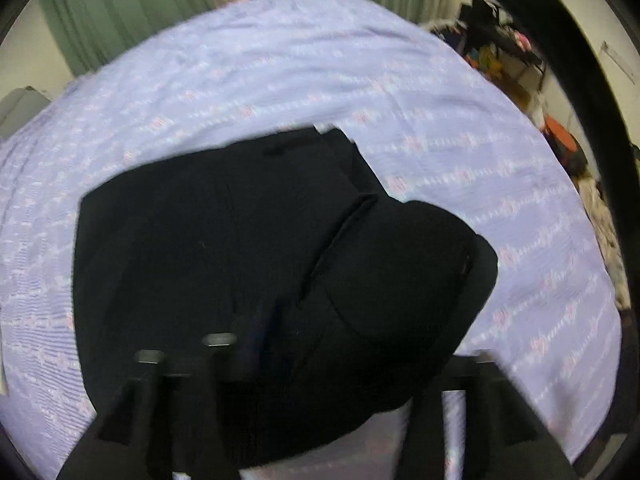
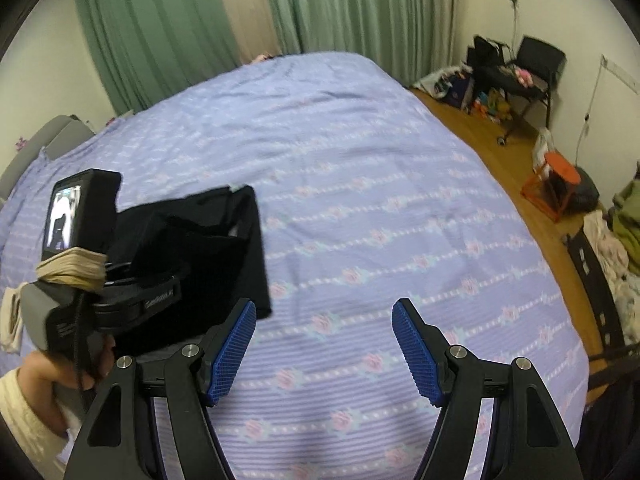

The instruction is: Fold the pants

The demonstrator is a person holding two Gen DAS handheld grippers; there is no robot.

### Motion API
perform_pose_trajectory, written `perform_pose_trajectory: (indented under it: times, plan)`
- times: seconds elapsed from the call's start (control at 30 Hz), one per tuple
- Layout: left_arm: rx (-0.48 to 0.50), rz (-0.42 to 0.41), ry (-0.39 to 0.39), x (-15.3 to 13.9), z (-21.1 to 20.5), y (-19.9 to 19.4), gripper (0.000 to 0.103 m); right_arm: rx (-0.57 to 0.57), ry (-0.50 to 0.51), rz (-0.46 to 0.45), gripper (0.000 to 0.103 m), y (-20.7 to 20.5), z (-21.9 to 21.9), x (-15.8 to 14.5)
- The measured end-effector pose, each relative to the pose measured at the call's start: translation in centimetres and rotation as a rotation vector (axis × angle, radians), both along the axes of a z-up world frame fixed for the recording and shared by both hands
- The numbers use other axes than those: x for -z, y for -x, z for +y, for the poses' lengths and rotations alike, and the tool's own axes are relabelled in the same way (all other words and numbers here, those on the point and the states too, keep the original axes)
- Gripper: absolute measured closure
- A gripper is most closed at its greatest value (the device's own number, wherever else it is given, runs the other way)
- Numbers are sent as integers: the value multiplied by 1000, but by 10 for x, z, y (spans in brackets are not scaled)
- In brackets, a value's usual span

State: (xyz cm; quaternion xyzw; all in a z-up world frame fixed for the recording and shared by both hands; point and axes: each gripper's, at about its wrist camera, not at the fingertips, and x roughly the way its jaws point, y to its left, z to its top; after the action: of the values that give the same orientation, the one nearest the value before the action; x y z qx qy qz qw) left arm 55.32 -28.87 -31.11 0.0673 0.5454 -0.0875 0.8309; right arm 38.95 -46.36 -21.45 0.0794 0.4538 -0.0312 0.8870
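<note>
Black pants (image 1: 248,264) lay folded beneath the left gripper (image 1: 308,360) (jaws' state unclear); right gripper (image 2: 324,344), jaws spread empty, likely needed only final smoothing.

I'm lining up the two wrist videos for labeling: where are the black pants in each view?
Left wrist view: the black pants fill the centre and lower middle, lying on the bedspread just ahead of the camera.
Right wrist view: the black pants sit at mid-left, partly hidden behind the left tongs' handle and camera.
Shared landmark: the lavender floral bedspread, with green curtains behind it.
</note>
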Motion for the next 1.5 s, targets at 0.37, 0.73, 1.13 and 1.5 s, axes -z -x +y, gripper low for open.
perform_pose_trajectory:
  times: [0.37, 0.73, 1.13, 1.5]
  plan:
    - [-132, -157, 135, -80, 91, 71, 7, -94, -41, -37, 31, -27, 17, -4]
    - [-310, -148, 46, -36, 156, 57, 7, -292, -154, -7, 37, -97, 75, 36]
    - [-406, -67, 146, -8, 181, 36, 7, -254, -246, 171, 76, -144, 94, 101]
    - [-413, -57, 146, -8, 183, 48, 7, -308, -293, 172, 94, -149, 105, 96]
